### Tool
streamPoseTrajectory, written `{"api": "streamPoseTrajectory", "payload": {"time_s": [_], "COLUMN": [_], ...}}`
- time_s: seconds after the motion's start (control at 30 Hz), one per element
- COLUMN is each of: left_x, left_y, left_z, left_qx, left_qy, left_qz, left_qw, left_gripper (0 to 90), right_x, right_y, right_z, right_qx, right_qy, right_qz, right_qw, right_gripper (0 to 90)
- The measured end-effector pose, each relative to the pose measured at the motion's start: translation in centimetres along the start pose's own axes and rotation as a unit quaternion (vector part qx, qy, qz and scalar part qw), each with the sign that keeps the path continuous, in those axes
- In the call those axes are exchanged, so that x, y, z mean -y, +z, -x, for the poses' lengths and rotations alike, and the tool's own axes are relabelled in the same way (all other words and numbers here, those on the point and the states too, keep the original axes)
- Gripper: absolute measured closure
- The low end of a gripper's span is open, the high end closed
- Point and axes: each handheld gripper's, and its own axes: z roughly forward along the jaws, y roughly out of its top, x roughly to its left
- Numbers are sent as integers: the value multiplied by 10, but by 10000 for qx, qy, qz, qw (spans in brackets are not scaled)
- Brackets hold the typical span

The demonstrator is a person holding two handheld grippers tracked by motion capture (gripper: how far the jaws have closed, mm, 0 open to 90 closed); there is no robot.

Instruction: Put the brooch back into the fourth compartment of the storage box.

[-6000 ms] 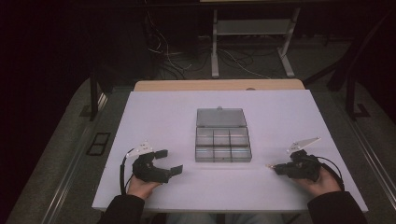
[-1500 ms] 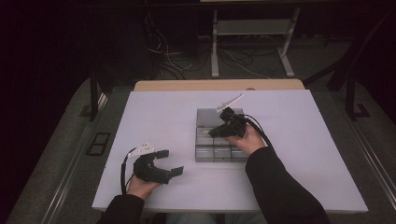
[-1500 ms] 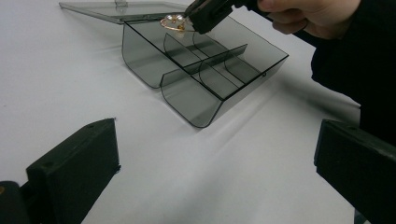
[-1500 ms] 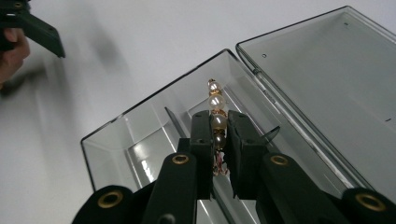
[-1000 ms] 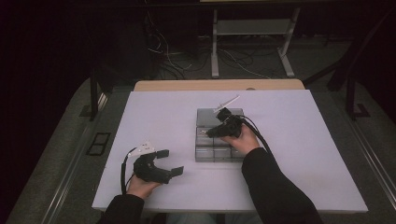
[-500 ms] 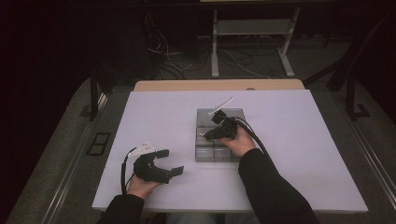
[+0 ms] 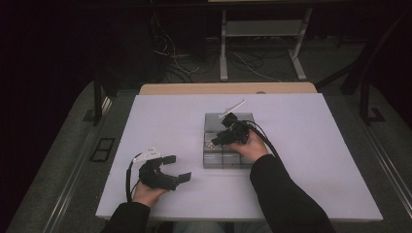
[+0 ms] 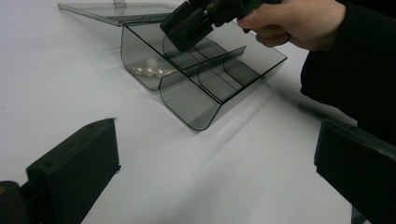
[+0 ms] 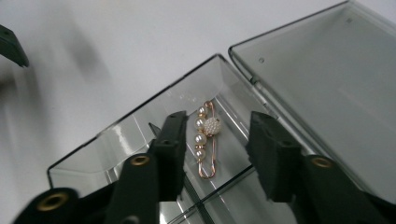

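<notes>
A clear grey compartment box (image 7: pixel 228 162) (image 8: pixel 201 93) (image 9: pixel 116 140) stands mid-table, its lid (image 7: pixel 228 118) (image 9: pixel 317 79) lying open behind it. A gold pin with pearls (image 9: pixel 205 135) (image 8: pixel 149 71) lies on the floor of the box's far-left compartment. My right gripper (image 7: pixel 216 140) (image 9: pixel 217 121) (image 8: pixel 191 23) hangs over that compartment. Its jaws have just been opening, and they straddle the pin without pressing it. On the table at the front left, my left gripper (image 7: pixel 179 168) (image 8: pixel 217 140) rests open with nothing in it, pointing at the box.
The white tabletop (image 7: pixel 301 145) ends close in front of both forearms. A wooden board (image 7: pixel 228 89) lines its far edge. Beyond it, cables and a metal stand (image 7: pixel 262 29) sit on the dark floor.
The right gripper came from the table's right front to above the box, then crept slightly left and nearer over the last second. The left gripper has stayed where it was.
</notes>
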Motion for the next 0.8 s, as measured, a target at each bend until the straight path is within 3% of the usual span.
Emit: {"api": "streamPoseTrajectory", "payload": {"time_s": [0.23, 0.47, 0.53, 0.7, 0.8], "left_x": [-4, -9, -12, -22, -30], "left_y": [1, 1, 0, -1, 0], "left_z": [1, 2, 1, -3, -6], "left_qx": [40, 122, 85, 21, -27], "left_qy": [-78, -125, -55, -48, -3], "left_qz": [-20, 37, -8, 79, 47], "left_qw": [10000, 9998, 9999, 10000, 10000], "left_gripper": [0, 0, 0, 0, 0], "right_x": [0, 6, 8, 13, 16], "right_y": [-20, -42, -48, -57, -62], "right_z": [2, 14, 18, 27, 30], "right_qx": [33, 170, 244, 257, 234], "right_qy": [92, 394, 503, 702, 703], "right_qz": [174, 384, 424, 534, 577], "right_qw": [9998, 9983, 9975, 9958, 9956], "right_gripper": [400, 257, 207, 179, 179]}}
